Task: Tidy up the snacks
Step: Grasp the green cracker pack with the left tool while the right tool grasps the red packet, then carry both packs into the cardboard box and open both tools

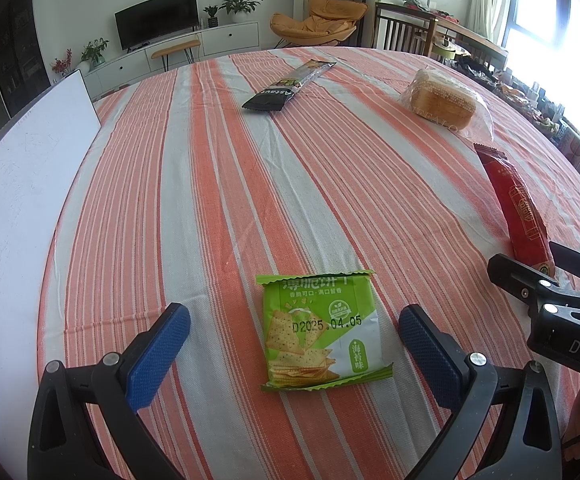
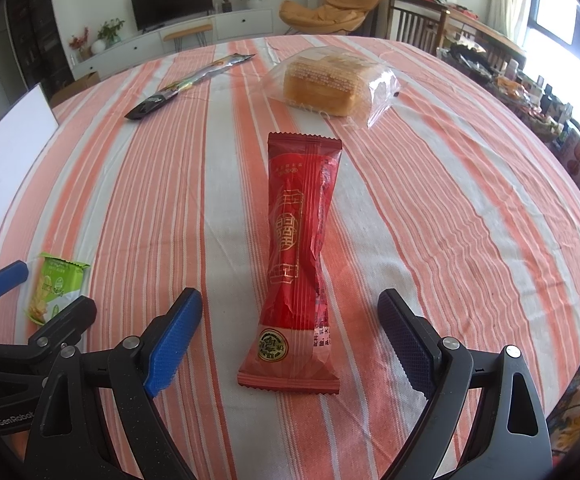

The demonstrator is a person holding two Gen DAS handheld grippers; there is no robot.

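The job looks like it is just at the picking-up step, with no snack lifted yet. The left gripper [image 1: 294, 340] has its jaws spread wide around the green cracker pack [image 1: 322, 330], which lies flat on the surface [image 1: 209, 184] between the blue pads without touching them. The right gripper [image 2: 290, 336] also has its jaws spread wide, and the long red snack pack [image 2: 298, 256] lies between them, pointing away. I think the next move is to lower each gripper and close gently on its pack. The green pack is thin, square and shiny, with zigzag edges, so it may slip or crinkle. The red pack is long, smooth and a bit twisted in the middle. Farther away lie a long dark snack stick [image 1: 290, 86] and a soft golden bread in a clear bag [image 2: 326, 82]. The cloth has orange and pale stripes with small wrinkles. A flat white board [image 1: 21, 184] sits at the left.
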